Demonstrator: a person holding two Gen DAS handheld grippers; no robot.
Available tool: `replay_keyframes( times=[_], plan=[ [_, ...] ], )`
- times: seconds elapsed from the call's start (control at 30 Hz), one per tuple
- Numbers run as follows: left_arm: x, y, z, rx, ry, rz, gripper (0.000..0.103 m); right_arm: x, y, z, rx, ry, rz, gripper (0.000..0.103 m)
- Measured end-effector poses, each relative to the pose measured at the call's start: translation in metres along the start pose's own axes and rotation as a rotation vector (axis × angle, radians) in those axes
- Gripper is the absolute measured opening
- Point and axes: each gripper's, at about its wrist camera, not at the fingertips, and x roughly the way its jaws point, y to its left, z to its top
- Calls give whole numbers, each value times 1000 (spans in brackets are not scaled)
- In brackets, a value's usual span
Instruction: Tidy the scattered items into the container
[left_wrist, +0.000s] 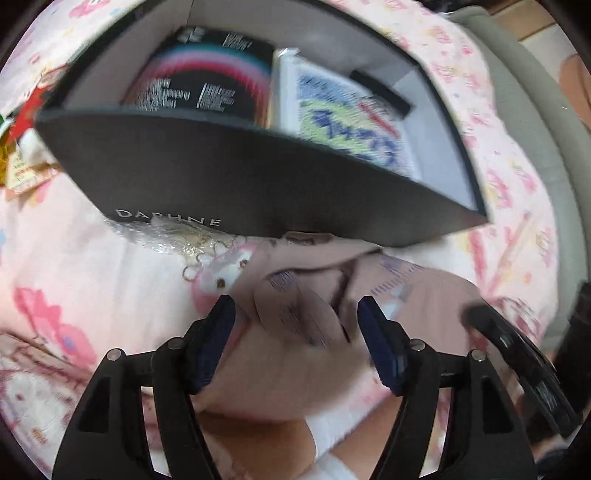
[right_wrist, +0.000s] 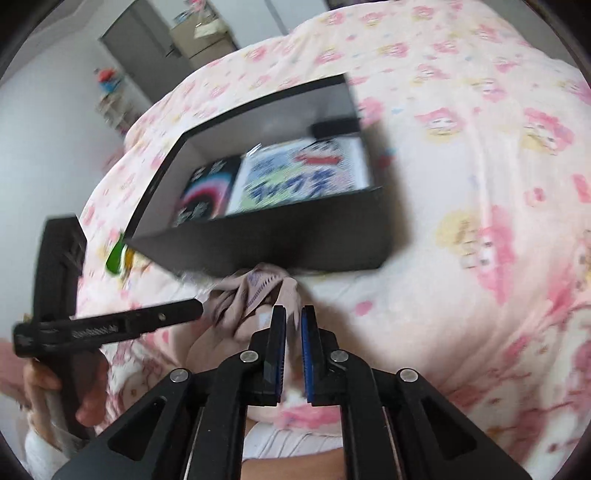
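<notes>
1. Left gripper (left_wrist: 295, 332) spread wide around a beige cloth (left_wrist: 303, 295), not pinching; right gripper (right_wrist: 293, 332) nearly closed on that cloth's edge, hold uncertain.
2. Cloth bunched on the bedspread (right_wrist: 461, 166), against the near wall of the black box (left_wrist: 258, 188).
3. Risk: slipping free on lifting, or snagging the box wall.
4. Readable: "DAPHNE" on the box; other print blurred.

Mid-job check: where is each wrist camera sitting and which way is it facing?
Left wrist: low over the bed, facing the black cardboard box; open left gripper straddles the crumpled beige cloth.
Right wrist: behind the cloth, facing the box; nearly closed right gripper, left gripper and hand showing.
Shared: box, cloth.
</notes>
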Motion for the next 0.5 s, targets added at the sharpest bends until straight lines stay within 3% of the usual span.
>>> replay_keyframes(
  times=[0.03,0.1,0.13,0.23,0.33,0.4,0.5],
  plan=[
    [10,0,1,-12,13,18,66,3,0,-2,0,19,10,6],
    [23,-3,0,-11,44,22,37,11,0,-9,2,76,23,6],
    [27,-5,-2,-1,62,29,8,18,2,-10,8,100,32,6],
    [14,-15,-8,42,-6,66,6,23,-1,-14,24,138,41,7],
    [-22,-18,-14,66,-79,30,6,21,-2,-11,17,126,40,7],
    [-49,-17,-17,85,-130,14,6,11,2,-6,-11,62,43,7],
    [-82,-15,-22,110,-198,-10,6,-31,1,9,-51,-123,20,3]
  ],
)
